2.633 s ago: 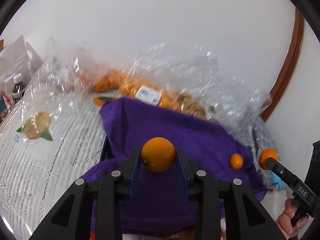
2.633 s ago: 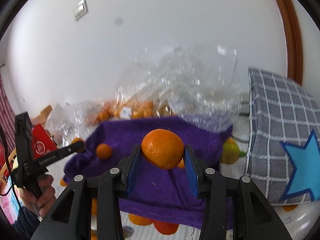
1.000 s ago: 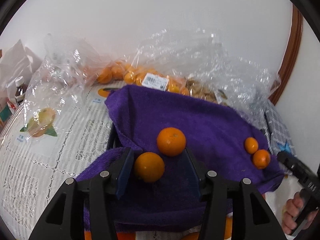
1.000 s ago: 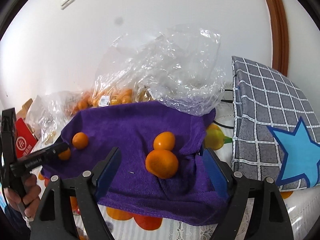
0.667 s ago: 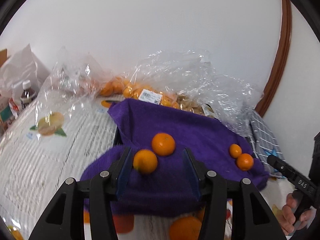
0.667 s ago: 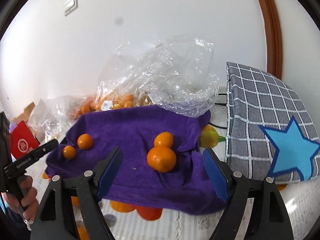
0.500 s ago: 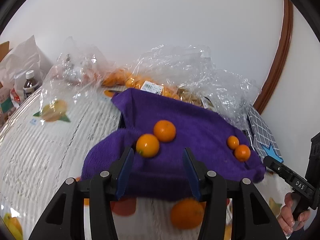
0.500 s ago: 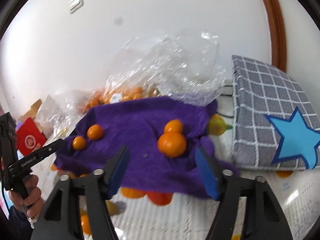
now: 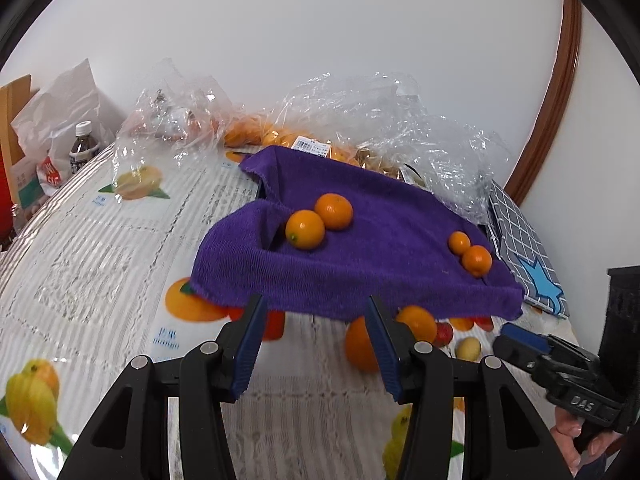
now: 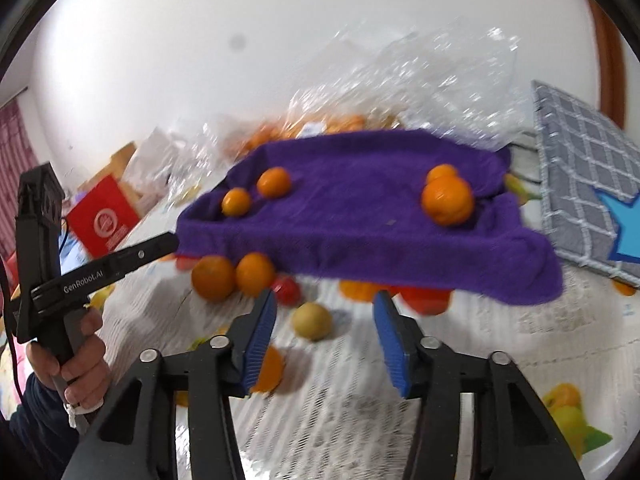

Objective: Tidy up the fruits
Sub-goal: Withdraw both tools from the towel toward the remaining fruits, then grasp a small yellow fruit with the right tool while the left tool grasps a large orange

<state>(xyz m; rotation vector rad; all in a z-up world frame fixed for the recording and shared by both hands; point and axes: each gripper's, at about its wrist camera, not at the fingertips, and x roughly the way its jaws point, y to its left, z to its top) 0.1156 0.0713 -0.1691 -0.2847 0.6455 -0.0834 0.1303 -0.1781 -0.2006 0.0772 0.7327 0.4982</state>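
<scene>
A purple towel (image 9: 372, 264) covers a raised tray; it also shows in the right wrist view (image 10: 360, 216). Two oranges (image 9: 305, 229) lie together at its left side and two smaller ones (image 9: 476, 260) at its right. In the right wrist view the large orange (image 10: 447, 200) lies right and two small ones (image 10: 236, 201) left. My left gripper (image 9: 316, 344) is open and empty, in front of the towel's near edge. My right gripper (image 10: 322, 338) is open and empty above the table. Loose oranges (image 10: 214, 278), a yellow fruit (image 10: 311, 321) and red fruit (image 10: 287, 290) lie below the towel.
Clear plastic bags (image 9: 360, 120) with small oranges stand behind the towel. A grey checked cloth box with a blue star (image 10: 588, 184) is at the right. A bottle (image 9: 82, 148) and a red box (image 10: 102, 220) stand at the left. The table has a fruit-print lace cover (image 9: 100, 248).
Both grippers let go of their oranges, which now lie on the towel. Both have pulled back and down toward the table in front of the towel.
</scene>
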